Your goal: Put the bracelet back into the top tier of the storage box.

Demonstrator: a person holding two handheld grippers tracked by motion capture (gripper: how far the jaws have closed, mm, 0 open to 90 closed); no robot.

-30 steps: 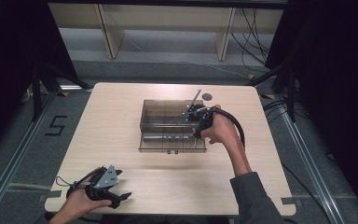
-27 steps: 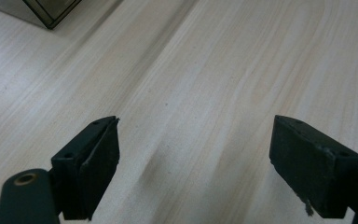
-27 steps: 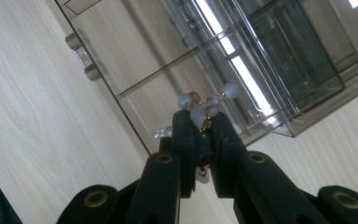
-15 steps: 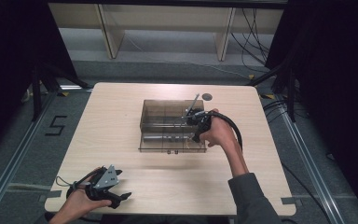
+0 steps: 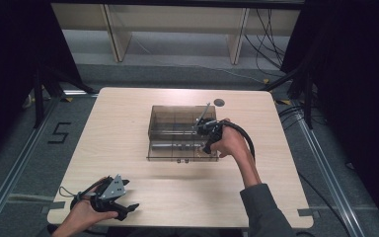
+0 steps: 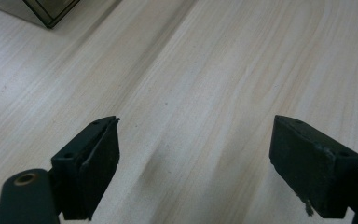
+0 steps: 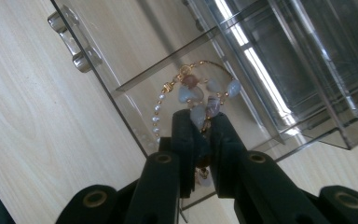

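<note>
A smoky clear acrylic box (image 5: 173,118) stands mid-table, its drawer (image 5: 177,152) pulled toward the person. My right gripper (image 5: 203,134) hovers over the drawer's right end. In the right gripper view it (image 7: 200,122) is shut on a bead bracelet (image 7: 195,92) of pale blue, pink and pearl beads on gold links. The bracelet's loop hangs over a drawer compartment next to a divider (image 7: 168,65). The drawer's clear knob handle (image 7: 70,39) lies to the left. My left gripper (image 5: 128,207) rests at the table's front left, open (image 6: 196,154) over bare wood.
A corner of the box (image 6: 51,11) peeks in at the top left of the left gripper view. A small dark round hole (image 5: 219,102) sits in the wooden tabletop (image 5: 118,123) behind the box. Shelving stands beyond the far edge.
My right hand has shifted slightly toward the near side of the box with the bracelet still held. The left gripper has kept still.
</note>
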